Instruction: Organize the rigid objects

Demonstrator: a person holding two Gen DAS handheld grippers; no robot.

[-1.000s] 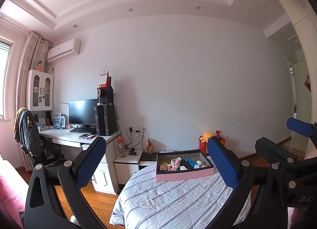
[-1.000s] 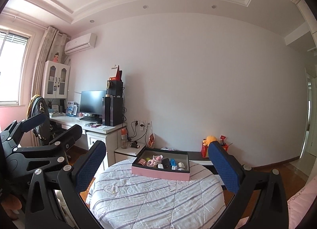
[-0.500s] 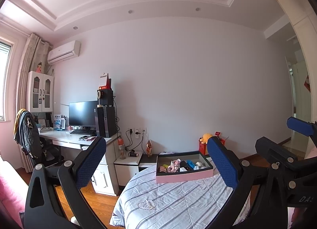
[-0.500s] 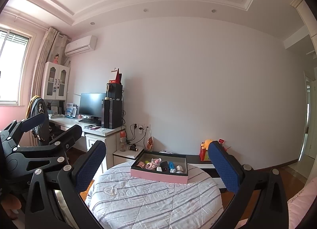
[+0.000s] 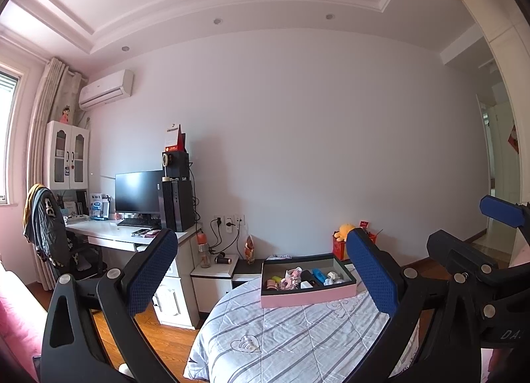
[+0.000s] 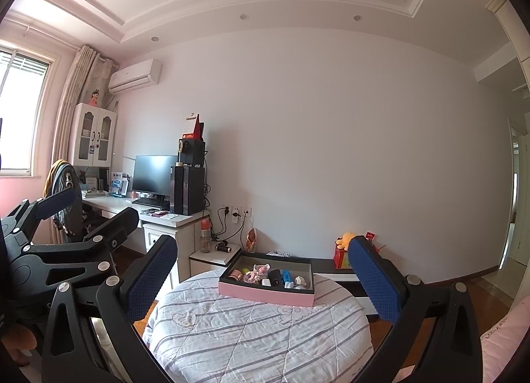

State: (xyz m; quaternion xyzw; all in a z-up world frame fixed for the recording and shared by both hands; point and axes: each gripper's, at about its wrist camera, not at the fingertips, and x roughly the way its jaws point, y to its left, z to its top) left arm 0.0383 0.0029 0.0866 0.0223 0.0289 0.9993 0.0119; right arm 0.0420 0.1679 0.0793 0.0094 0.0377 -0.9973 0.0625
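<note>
Right wrist view: the box [image 6: 266, 295] sits lower and nearer than a second ago; I hold both grippers [image 6: 261, 278] [image 5: 261, 275] apart, empty, approaching.

Round table [image 6: 232, 343] under a striped quilted cover, a pink tray [image 6: 265, 295] of small items at its far edge.

I see open air between me and the pink box [image 6: 266, 297]; the striped tabletop [image 6: 258, 343] before it lies bare, only the box walls fence the items.
</note>
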